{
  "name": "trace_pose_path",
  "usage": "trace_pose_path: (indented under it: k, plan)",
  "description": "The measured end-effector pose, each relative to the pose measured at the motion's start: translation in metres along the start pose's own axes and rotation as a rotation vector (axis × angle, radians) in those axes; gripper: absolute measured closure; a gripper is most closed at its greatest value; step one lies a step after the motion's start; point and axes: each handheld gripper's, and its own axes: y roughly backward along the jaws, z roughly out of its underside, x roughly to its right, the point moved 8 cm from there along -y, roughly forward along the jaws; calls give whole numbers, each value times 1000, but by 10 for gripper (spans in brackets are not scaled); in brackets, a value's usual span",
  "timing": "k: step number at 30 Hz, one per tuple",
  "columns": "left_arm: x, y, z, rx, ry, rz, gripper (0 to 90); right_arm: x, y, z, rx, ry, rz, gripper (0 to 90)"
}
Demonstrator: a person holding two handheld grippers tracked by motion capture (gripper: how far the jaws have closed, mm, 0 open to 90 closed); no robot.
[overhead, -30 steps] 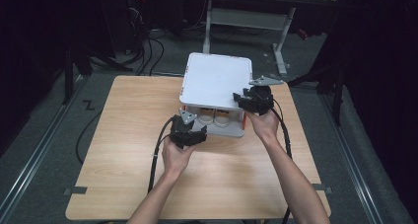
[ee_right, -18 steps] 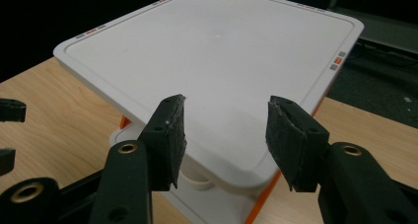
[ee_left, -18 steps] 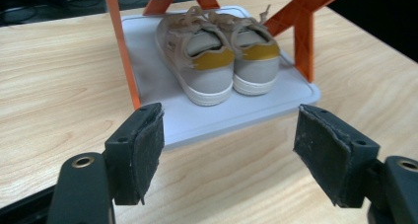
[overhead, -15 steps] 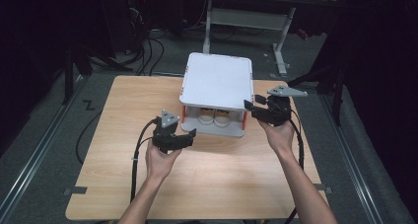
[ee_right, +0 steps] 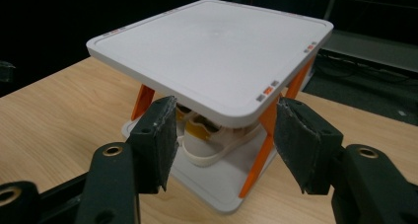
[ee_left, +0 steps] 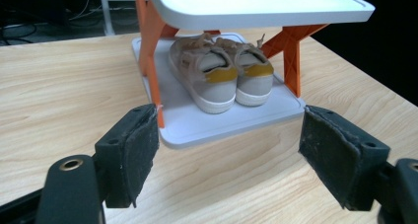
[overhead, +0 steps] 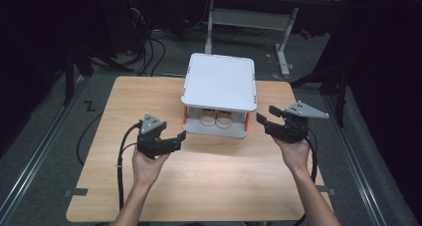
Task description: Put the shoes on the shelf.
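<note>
- Nearest to us, two forearms come in from the bottom of the high view, each hand holding a gripper above the wooden table.
- We see the left gripper at the left, its jaws spread wide and holding nothing, pointed toward the rack.
- We see the right gripper at the right, just beside the rack's corner, its jaws also wide and empty.
- Between the two grippers stands a small two-level rack with white shelves and orange legs.
- On its lower shelf we find a pair of beige shoes with yellow heel patches, side by side, heels toward the left gripper.
- Beyond the table we make out a dark floor with cables and a white desk frame.
</note>
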Motion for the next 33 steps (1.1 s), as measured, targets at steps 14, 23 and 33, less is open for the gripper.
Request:
trace_pose_path:
  k: [14,23,33]
  plan:
    - [-12,17,17,-10,37,-1,228,10,31,39,-10,-82,-5,417]
    - [-18,19,37,-24,57,10,200,19,40,68,-34,-151,-7,414]
    - [-26,13,61,-39,45,-22,193,23,35,104,-96,-165,41,417]
